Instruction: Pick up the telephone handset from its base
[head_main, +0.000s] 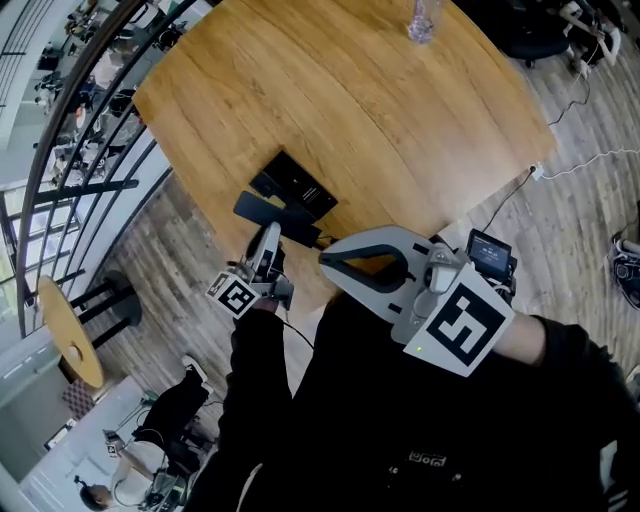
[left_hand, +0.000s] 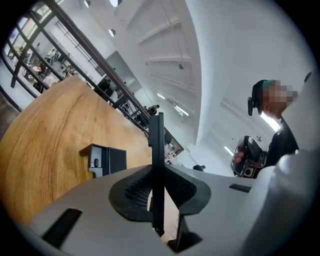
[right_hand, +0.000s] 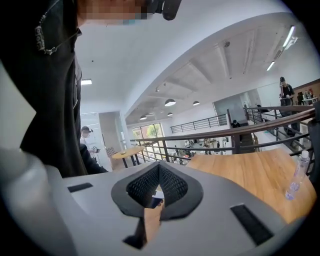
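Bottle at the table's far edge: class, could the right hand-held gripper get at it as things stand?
Probably yes: bare table lies between the right hand-held gripper and the bottle, with the base off to the left. The gripper's shut jaws must open first.

The surface (head_main: 400, 110) is showing smooth, grained wood; the handset (head_main: 270, 213) and base (head_main: 296, 185) are looking matt black plastic; the bottle (head_main: 423, 20) is gleaming clear.

Handset (head_main: 262, 210): black, slim, off base, clamped edge-on in L gripper (head_main: 270, 238). Base (head_main: 296, 187): black, flat, just beyond.
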